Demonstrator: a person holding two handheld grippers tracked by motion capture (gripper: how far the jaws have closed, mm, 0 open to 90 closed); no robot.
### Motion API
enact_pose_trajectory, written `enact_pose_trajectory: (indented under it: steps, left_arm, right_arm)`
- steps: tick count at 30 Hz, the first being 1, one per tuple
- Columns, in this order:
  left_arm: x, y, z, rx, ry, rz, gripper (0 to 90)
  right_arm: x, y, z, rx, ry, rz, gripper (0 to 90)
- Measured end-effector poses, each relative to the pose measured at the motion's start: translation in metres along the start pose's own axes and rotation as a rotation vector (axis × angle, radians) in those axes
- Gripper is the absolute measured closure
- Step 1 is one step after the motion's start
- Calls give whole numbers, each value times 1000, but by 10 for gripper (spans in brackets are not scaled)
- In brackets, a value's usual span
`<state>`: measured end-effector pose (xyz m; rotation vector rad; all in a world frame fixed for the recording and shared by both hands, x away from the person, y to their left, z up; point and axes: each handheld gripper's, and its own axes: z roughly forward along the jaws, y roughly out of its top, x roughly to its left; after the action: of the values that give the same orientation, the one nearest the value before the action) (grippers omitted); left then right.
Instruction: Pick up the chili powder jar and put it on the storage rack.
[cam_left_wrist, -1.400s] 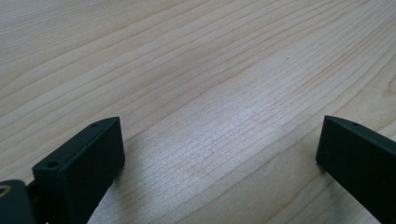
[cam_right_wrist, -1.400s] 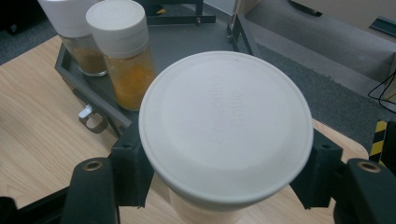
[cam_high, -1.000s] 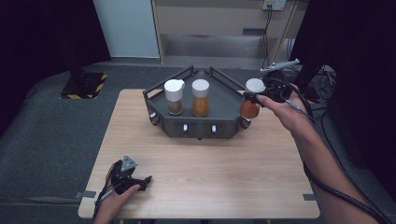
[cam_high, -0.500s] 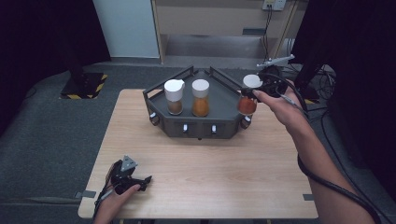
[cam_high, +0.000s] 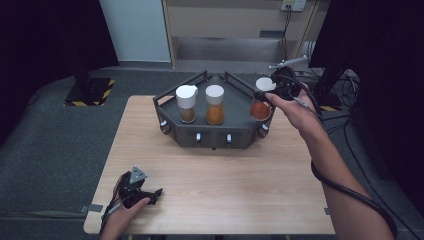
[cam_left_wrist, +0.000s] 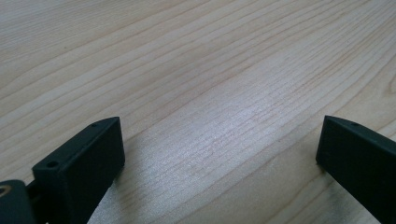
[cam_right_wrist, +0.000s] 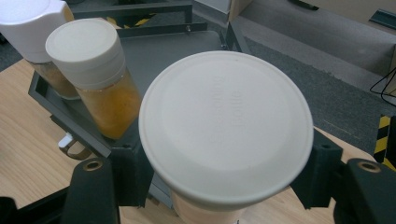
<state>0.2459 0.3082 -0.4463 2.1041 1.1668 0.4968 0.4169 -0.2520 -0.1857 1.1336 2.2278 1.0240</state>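
Light wooden surface (cam_high: 225, 185), rectangular, centre of the high view, on grey carpet. Dark metal rack (cam_high: 235, 135), angular and tray-like with raised rails, at the upper middle of the surface; small knobs along its front wall. Spice jar with white domed cap (cam_high: 186, 104), brown contents, upright in the rack's left part. Spice jar with flat white cap (cam_high: 215, 104), orange contents, upright just to the right of the first, the two apart. Third spice jar (cam_high: 261, 98), white flat lid, reddish-orange contents, at the rack's right end, upper right of centre in the high view; whether its base rests on the rack or hangs just above it cannot be told. Right gripper (cam_high: 270, 92), held in the person's right hand (cam_high: 295, 107) reaching in from the right edge, jaws closed on this third jar just under its lid; in the right gripper view the lid (cam_right_wrist: 226, 126) is at centre with a black jaw pressed at either side. Left gripper (cam_high: 150, 196), lower left of the high view, resting on the surface in the left hand (cam_high: 120, 220); jaws spread wide, nothing between them, bare wood grain under them in the left gripper view.
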Motion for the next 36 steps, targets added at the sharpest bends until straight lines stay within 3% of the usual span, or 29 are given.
enact_pose_trajectory:
  steps: [17,36]
  left_arm:
    - [0,0,0,0,0,0,0]
    - [0,0,0,0,0,0,0]
  right_arm:
    - [3,9,18,3,2,3,340]
    - [7,8,37,5,16,9,340]
